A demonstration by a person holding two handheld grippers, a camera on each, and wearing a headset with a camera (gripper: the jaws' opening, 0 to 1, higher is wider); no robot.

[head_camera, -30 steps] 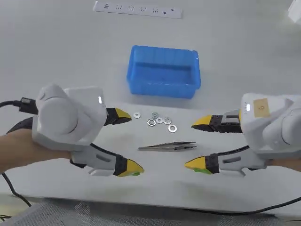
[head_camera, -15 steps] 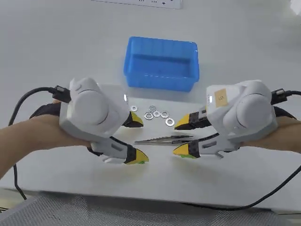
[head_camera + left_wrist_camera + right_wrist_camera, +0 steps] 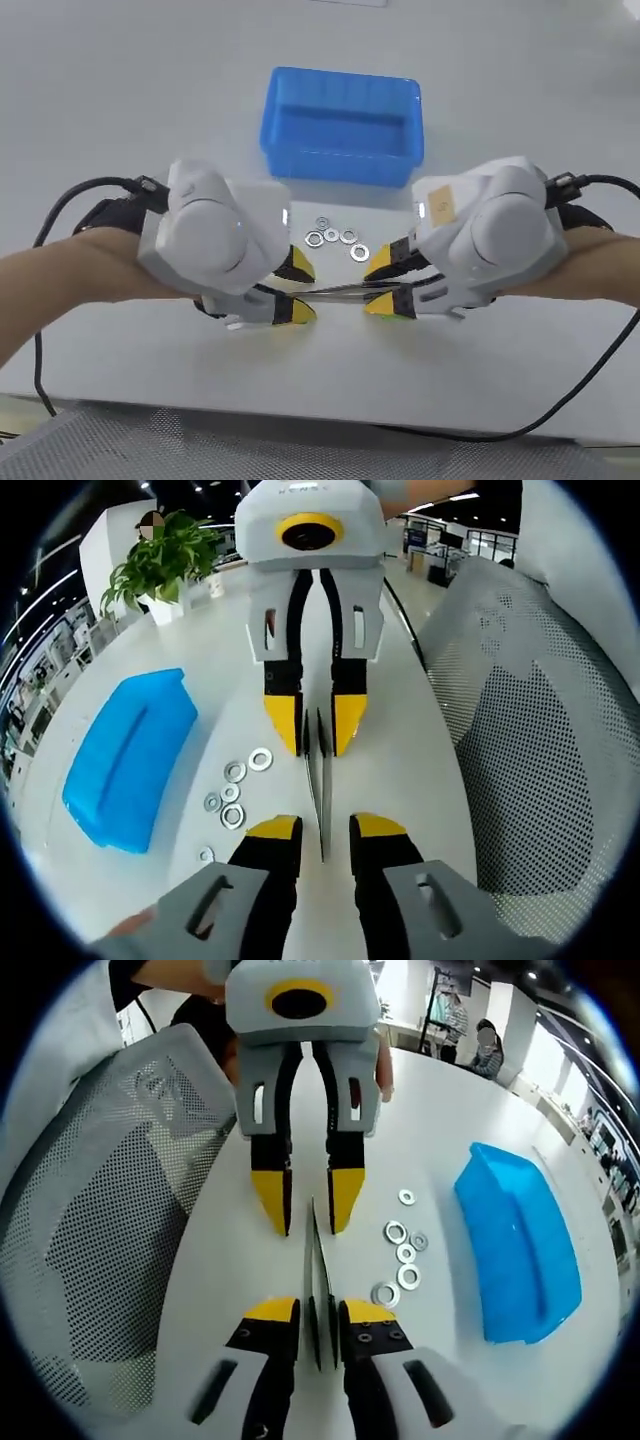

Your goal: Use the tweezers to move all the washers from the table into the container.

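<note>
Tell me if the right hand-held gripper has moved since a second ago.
Yes. Against the washers, the right hand-held gripper came inward, leftward in the head view, to the tweezers' end.

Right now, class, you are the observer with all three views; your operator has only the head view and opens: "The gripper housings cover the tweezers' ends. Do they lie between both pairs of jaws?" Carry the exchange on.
Observer: Yes. In the left gripper view the tweezers run from between the left gripper's jaws to between the right gripper's.
Operator: Is either pair closed on them?
Observer: No; in the right gripper view both pairs stand apart, the tweezers flat on the table.
Operator: I count five washers.
Observer: The left gripper view shows six washers; a stray washer lies apart from the cluster, beside the left gripper's jaw.
</note>
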